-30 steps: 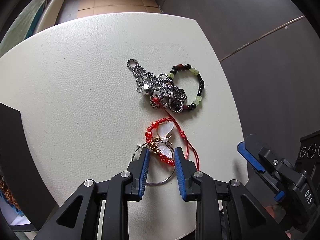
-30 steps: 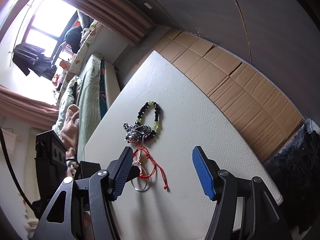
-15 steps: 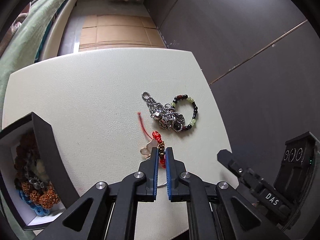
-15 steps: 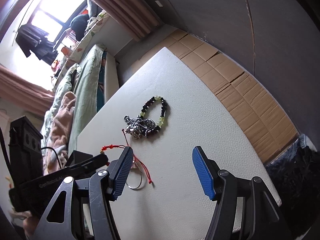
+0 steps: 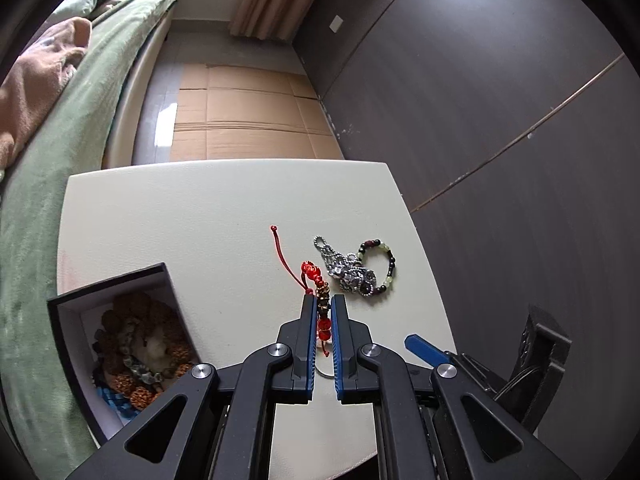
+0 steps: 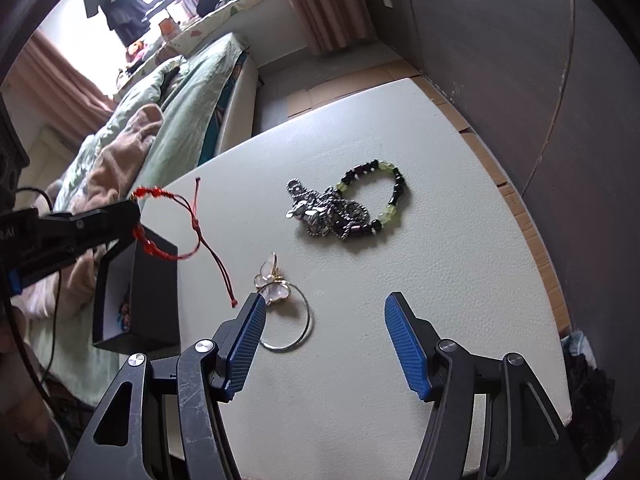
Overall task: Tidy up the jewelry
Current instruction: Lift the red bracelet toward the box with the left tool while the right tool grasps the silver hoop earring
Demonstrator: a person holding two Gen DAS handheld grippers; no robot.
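Observation:
My left gripper (image 5: 322, 304) is shut on a red cord bracelet (image 5: 322, 300) with red and gold beads and holds it in the air above the table; the bracelet also shows in the right wrist view (image 6: 168, 224), its loose cords hanging down. A black jewelry box (image 5: 120, 344) with several bead bracelets inside stands at the left. A silver ring with a white butterfly charm (image 6: 280, 304) lies on the table by my open, empty right gripper (image 6: 324, 312). A silver chain (image 6: 320, 212) and a black-and-green bead bracelet (image 6: 384, 196) lie tangled farther back.
The white table (image 5: 200, 216) ends close behind the jewelry. A dark wall (image 5: 500, 120) is at the right. A bed with green bedding (image 5: 80, 100) lies to the left, cardboard sheets (image 5: 240, 120) on the floor beyond.
My left gripper shut on the red cord bracelet and lifted it off the table, away from the butterfly ring, drawing back towards the box. My right gripper stayed open.

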